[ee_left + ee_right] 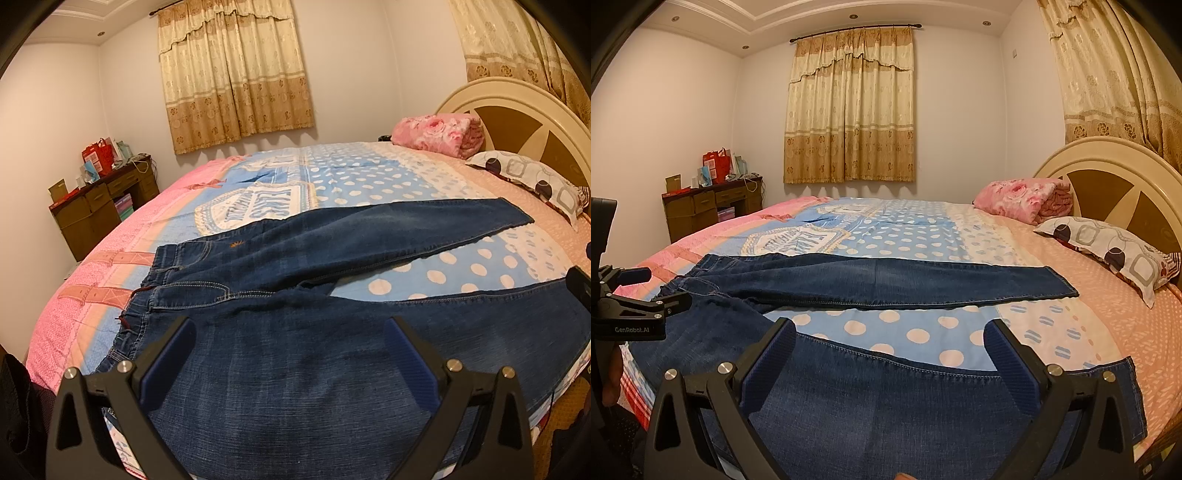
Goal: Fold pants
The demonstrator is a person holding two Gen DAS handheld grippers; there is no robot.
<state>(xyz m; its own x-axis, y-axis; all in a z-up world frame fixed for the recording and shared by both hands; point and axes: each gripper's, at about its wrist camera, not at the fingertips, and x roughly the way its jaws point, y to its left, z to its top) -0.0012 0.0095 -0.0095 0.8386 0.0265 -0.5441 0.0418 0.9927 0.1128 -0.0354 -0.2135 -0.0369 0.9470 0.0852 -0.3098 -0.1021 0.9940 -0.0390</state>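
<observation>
Pants [295,258] flat on bed [424,177], legs splayed. Both grippers [291,350] [890,350] gape, holding nothing. Denim looks heavy, limp; pinch near leg's hem and waistband.

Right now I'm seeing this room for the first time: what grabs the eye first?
Dark blue jeans lie spread across a bright pink and blue polka-dot bedspread. Both open tongs, left and right, hover over the near leg. A rolled pink blanket sits by the headboard.

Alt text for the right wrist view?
Open right claw hovers over the near leg of dark blue jeans spread on a patterned bedspread; the open left claw shows at left, near the waistband.
</observation>
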